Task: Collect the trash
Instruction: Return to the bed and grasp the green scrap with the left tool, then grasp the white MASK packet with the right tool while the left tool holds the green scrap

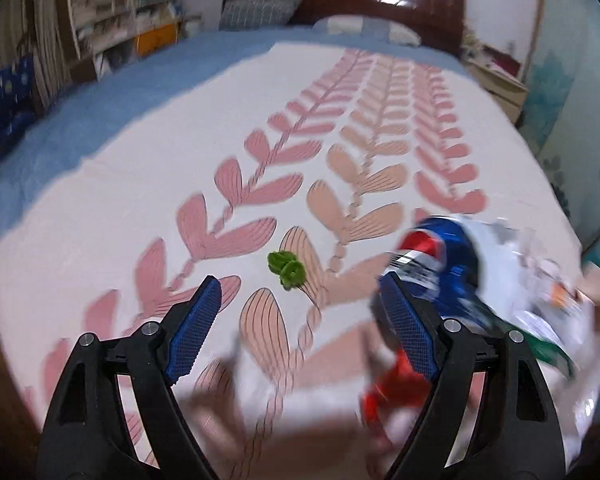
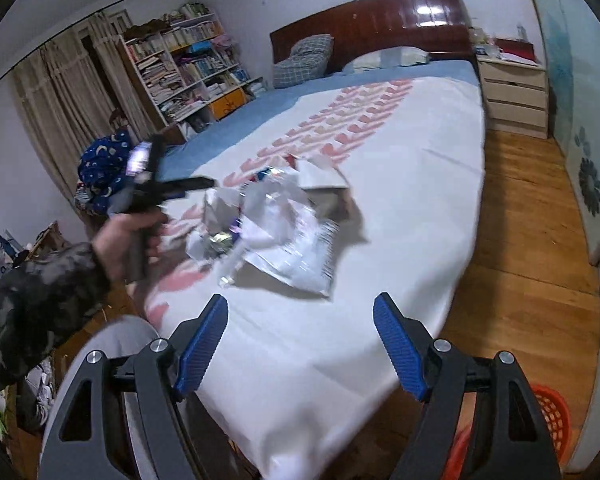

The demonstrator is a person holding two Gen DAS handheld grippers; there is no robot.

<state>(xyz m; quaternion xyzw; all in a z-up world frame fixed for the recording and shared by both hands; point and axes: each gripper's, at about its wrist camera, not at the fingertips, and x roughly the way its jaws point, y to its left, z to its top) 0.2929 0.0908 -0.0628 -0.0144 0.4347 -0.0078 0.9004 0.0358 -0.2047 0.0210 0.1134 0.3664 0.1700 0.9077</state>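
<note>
A pile of trash lies on the bed's white, leaf-patterned cover [image 1: 140, 184]. In the left wrist view a blue Pepsi wrapper [image 1: 440, 256] and white crumpled wrappers [image 1: 540, 300] lie at the right, a red wrapper [image 1: 396, 392] below them, and a small green scrap [image 1: 286, 268] ahead. My left gripper [image 1: 300, 320] is open and empty, its right finger against the Pepsi wrapper. In the right wrist view the pile [image 2: 276, 224] lies mid-bed. My right gripper [image 2: 300, 348] is open and empty, short of the pile. The left gripper [image 2: 172, 188] shows in a hand at the left.
A red plastic basket [image 2: 548, 420] stands on the wooden floor at the lower right. A nightstand [image 2: 514, 92] stands by the headboard [image 2: 372, 20]. Bookshelves [image 2: 188, 64] and a heap of blue clothes [image 2: 104, 168] are on the bed's left.
</note>
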